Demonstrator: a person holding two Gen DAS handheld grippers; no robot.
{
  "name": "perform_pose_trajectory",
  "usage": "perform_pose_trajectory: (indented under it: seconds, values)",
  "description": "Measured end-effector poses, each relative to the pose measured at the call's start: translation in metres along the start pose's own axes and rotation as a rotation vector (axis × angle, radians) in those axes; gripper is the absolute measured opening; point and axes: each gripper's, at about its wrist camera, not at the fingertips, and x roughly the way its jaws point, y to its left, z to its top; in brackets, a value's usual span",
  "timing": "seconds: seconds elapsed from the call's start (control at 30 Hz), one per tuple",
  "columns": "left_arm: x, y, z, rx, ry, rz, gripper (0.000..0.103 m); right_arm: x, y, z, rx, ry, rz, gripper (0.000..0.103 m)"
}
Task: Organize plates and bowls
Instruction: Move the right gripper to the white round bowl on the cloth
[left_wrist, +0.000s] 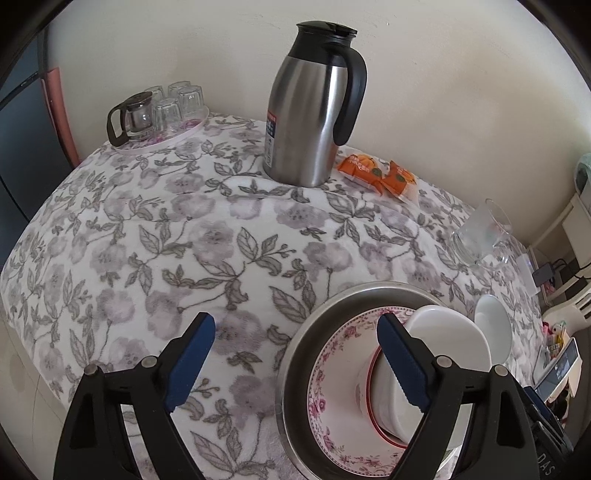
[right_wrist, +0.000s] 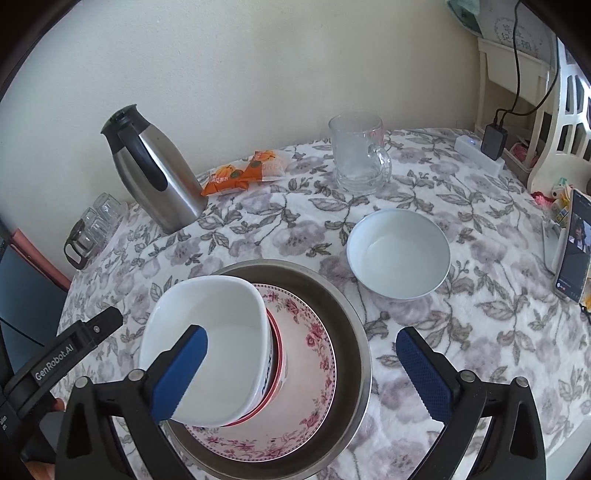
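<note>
A steel pan (right_wrist: 351, 314) holds a pink-flowered plate (right_wrist: 317, 354). On the plate a red-rimmed bowl (right_wrist: 277, 363) stands tilted, with a white squarish bowl (right_wrist: 214, 325) nested in it. My right gripper (right_wrist: 303, 373) is open, its left pad over the white bowl's near rim and its right pad far off over the cloth. My left gripper (left_wrist: 299, 363) is open too, its right finger in front of the stacked bowls (left_wrist: 443, 339) and its left finger over the cloth. A round white bowl (right_wrist: 399, 254) sits alone on the cloth to the right of the pan.
The table wears a flowered cloth (left_wrist: 184, 240). At the back stand a steel jug (left_wrist: 314, 107), orange snack packets (left_wrist: 380, 173), a glass mug (right_wrist: 356, 155) and a tray of glasses with a small glass pot (left_wrist: 159, 114). A phone on a stand (right_wrist: 572, 251) is at the right edge.
</note>
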Motion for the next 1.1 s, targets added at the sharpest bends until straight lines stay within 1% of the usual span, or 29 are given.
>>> perform_pose_trajectory:
  seconds: [0.2, 0.33, 0.57, 0.7, 0.77, 0.97, 1.03, 1.1]
  values:
    - [-0.008, -0.006, 0.0, 0.013, -0.023, 0.01, 0.09, -0.004, -0.006, 0.002, 0.006, -0.01, 0.01, 0.103]
    - [-0.013, -0.012, -0.001, 0.027, -0.038, 0.001, 0.09, -0.009, -0.018, 0.004, 0.025, -0.023, -0.003, 0.103]
    - [-0.024, -0.035, -0.006, 0.062, -0.078, -0.055, 0.09, -0.019, -0.059, 0.008, 0.099, -0.042, -0.059, 0.103]
    - [-0.033, -0.056, -0.008, 0.108, -0.126, -0.075, 0.09, -0.023, -0.087, 0.009, 0.141, -0.051, -0.1, 0.103]
    - [-0.037, -0.067, -0.01, 0.128, -0.141, -0.102, 0.09, -0.025, -0.1, 0.01, 0.156, -0.052, -0.116, 0.103]
    - [-0.042, -0.104, -0.014, 0.193, -0.138, -0.194, 0.09, -0.025, -0.128, 0.009, 0.201, -0.05, -0.133, 0.103]
    - [-0.042, -0.119, -0.017, 0.244, -0.138, -0.199, 0.09, -0.024, -0.135, 0.009, 0.211, -0.047, -0.14, 0.103]
    - [-0.041, -0.131, -0.019, 0.285, -0.14, -0.187, 0.09, -0.023, -0.141, 0.009, 0.224, -0.046, -0.143, 0.103]
